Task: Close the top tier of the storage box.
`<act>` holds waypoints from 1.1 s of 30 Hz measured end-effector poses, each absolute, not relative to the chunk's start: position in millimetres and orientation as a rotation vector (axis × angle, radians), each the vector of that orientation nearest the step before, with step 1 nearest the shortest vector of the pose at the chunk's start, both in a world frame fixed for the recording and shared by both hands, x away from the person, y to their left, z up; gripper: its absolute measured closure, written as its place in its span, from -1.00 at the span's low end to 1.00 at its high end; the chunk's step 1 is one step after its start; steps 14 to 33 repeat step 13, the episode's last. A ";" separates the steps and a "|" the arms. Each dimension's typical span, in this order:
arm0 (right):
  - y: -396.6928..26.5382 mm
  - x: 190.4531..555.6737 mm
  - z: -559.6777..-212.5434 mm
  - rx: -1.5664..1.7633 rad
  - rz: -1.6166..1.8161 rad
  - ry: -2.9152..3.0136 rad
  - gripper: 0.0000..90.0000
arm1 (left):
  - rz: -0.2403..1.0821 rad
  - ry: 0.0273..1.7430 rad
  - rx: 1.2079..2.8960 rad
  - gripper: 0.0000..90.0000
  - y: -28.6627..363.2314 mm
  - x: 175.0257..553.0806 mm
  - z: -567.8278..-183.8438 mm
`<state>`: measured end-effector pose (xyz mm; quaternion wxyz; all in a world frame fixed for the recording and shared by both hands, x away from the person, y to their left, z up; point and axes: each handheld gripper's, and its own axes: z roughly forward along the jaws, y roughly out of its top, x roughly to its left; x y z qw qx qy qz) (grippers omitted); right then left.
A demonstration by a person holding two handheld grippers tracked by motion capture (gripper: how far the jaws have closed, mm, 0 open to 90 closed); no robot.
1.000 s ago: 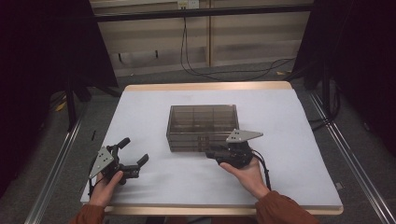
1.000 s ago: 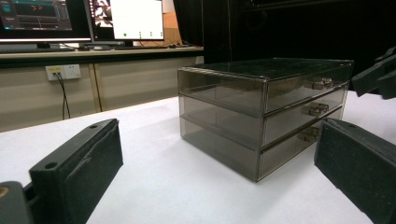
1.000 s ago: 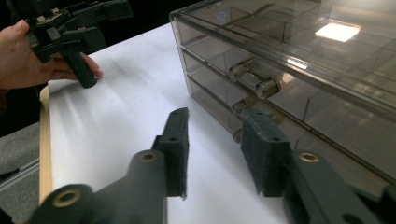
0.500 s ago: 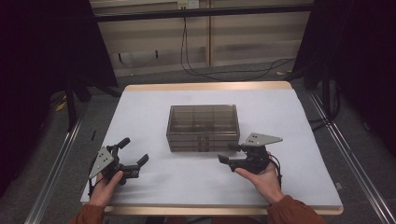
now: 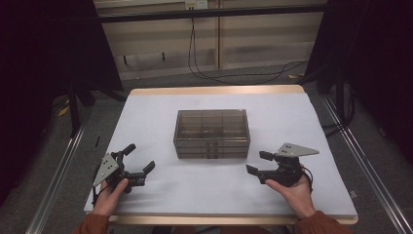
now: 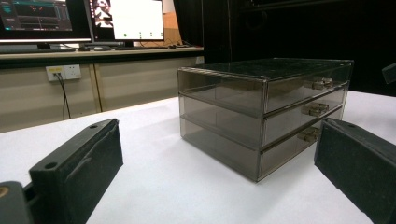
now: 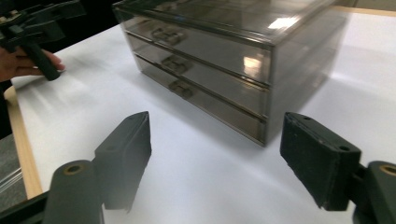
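A smoky see-through chest of three drawers (image 5: pixel 212 133) stands mid-table, all drawers pushed in. My right gripper (image 5: pixel 256 163) sits off its front right corner, apart from it; its jaws have just been opening and stand open with nothing between them. In the right gripper view the drawer chest (image 7: pixel 224 56) lies ahead between the two black pads (image 7: pixel 128 154). My left gripper (image 5: pixel 139 158) rests near the front left, open and empty, pointing toward the chest (image 6: pixel 261 112).
The white table top (image 5: pixel 156 117) has a wooden rim at the front and back. Metal rails run along both sides on the floor. A wall socket and cable hang behind the table. Monitors glow on a bench in the left gripper view.
My right gripper has drawn back from the chest's front to the right and its jaws have spread. The left gripper has stayed where it was.
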<state>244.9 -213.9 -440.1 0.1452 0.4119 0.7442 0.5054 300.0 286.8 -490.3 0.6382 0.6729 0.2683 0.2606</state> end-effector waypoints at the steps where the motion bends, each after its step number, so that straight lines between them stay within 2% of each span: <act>1: -218.1 243.9 -441.3 1.194 1.447 2.137 -0.49 | 0.595 0.612 1.536 -0.98 286.8 300.0 -490.3; 12: -247.0 238.4 -457.1 1.322 1.323 2.073 -0.63 | 0.592 0.610 1.538 -0.98 287.1 300.0 -490.3; 33: -247.0 238.4 -457.1 1.322 1.323 2.073 -0.63 | 0.592 0.610 1.538 -0.98 287.1 300.0 -490.3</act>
